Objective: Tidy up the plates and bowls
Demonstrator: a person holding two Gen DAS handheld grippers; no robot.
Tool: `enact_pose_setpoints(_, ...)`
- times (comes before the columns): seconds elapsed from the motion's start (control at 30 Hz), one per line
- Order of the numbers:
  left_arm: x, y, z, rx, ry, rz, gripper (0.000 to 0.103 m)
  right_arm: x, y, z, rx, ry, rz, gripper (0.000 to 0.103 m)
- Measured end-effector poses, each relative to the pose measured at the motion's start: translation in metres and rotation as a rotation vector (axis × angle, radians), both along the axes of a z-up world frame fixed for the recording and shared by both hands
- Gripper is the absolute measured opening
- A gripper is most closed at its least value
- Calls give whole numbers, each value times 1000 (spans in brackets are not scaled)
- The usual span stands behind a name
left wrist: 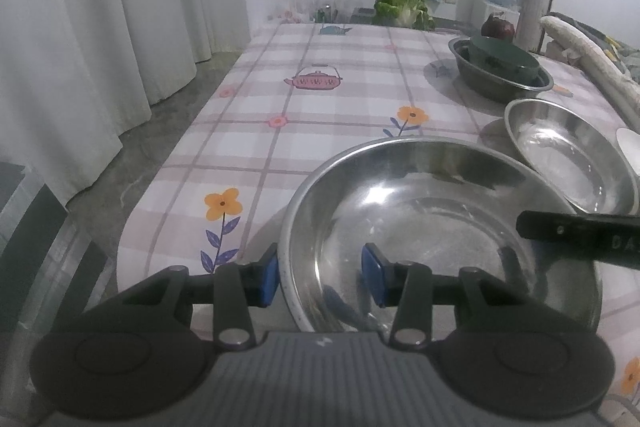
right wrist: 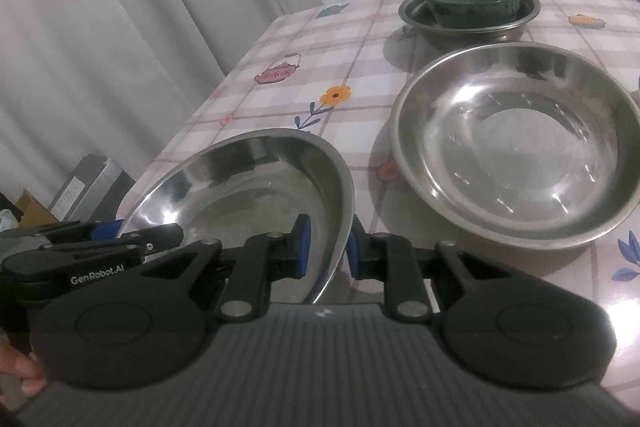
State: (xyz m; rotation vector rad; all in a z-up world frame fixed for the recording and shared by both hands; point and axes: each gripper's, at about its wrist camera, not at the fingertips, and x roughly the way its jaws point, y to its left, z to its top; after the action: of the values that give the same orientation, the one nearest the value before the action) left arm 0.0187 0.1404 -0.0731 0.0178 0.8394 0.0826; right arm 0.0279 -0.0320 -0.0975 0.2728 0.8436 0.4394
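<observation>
A large steel bowl (left wrist: pixel 440 227) sits at the near edge of the table; it also shows in the right wrist view (right wrist: pixel 248 183). My left gripper (left wrist: pixel 320 279) straddles its left rim, jaws open with a gap beside the rim. My right gripper (right wrist: pixel 326 249) straddles its right rim, blue pads (right wrist: pixel 303 247) close on either side but not clearly pressing. A second steel bowl (right wrist: pixel 516 147) sits to the right, also in the left wrist view (left wrist: pixel 568 151). Farther back a steel basin (right wrist: pixel 472 17) holds a dark green bowl (right wrist: pixel 472 1) turned upside down.
The table has a plaid flowered cloth (left wrist: pixel 320 99). A cabbage (left wrist: pixel 404 9) and a dark red vegetable (left wrist: pixel 497 27) lie at the far end. White curtains (left wrist: pixel 100 27) hang to the left. A white spoon-like object (left wrist: pixel 630 151) shows at the right edge.
</observation>
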Motion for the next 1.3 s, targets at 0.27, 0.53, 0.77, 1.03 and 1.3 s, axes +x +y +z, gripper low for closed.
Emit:
enact_pose_setpoints(0.27, -3, -3, 14, 25, -23, 4, 44, -1, -1, 7, 22, -22, 3, 19)
enact_pose_setpoints(0.53, -4, -14, 35, 59, -70, 1, 44, -1, -11, 21, 54, -51, 2, 19)
enact_pose_setpoints(0.77, -3, -35, 49, 86, -98, -25, 44, -3, -33, 32, 83, -79, -23, 19)
enact_pose_setpoints(1.03, 1, -69, 61, 109, -123, -62, 44, -9, -69, 39, 112, -101, -62, 19)
enact_pose_setpoints(1.3, 9, -109, 63, 115, -132, -111, 44, -17, -112, 44, 123, -117, -111, 20)
